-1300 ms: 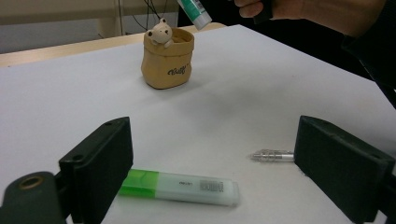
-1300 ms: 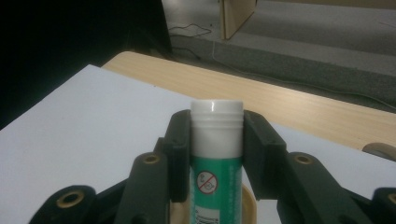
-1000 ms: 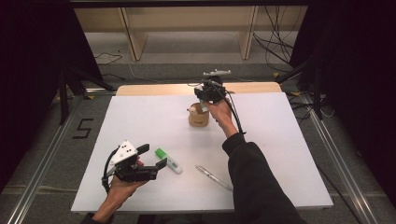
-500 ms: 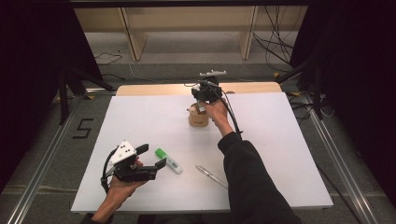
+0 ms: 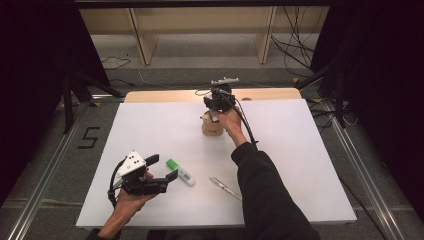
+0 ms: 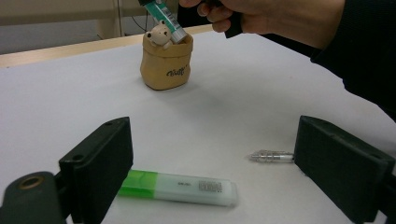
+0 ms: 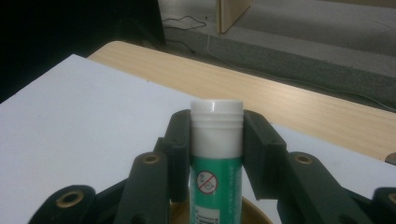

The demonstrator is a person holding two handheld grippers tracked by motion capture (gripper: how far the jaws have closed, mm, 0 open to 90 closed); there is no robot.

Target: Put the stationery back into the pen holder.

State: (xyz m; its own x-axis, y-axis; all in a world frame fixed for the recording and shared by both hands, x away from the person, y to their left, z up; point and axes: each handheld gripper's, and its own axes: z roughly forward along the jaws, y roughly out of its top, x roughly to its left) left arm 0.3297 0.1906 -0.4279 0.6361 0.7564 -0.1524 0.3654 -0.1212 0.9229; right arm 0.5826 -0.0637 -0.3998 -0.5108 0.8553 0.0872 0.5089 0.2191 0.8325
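Evidently the step in hand is stowing a green tube [image 7: 215, 154] in the cup [image 5: 212, 126], a tan sack-shaped holder with a small bear figure at its rim. The cup stands near the far edge of the desk [image 5: 150, 125], about midway along it. In the right gripper view the right gripper [image 7: 216, 140] pinches the tube just below its white cap, both pads pressed against its sides, with the cup's rim directly underneath. In the left gripper view the tube leans, its lower end already inside the cup's mouth beside the bear.

The left gripper [image 5: 162, 172] hovers near the desk's near left corner with its tongs spread and nothing between them. Just beyond them lies a highlighter [image 6: 177, 187] with a green cap, and a silver pen [image 5: 226, 188] rests a little farther along the near edge.

By my reading the tube is partly in but not yet let go. The next move calls for easing it down until it settles, then spreading the right tongs and lifting straight up so the light cup is not tipped. The left gripper seems placed to close on the highlighter next, which would need its pads lowered either side of the barrel.
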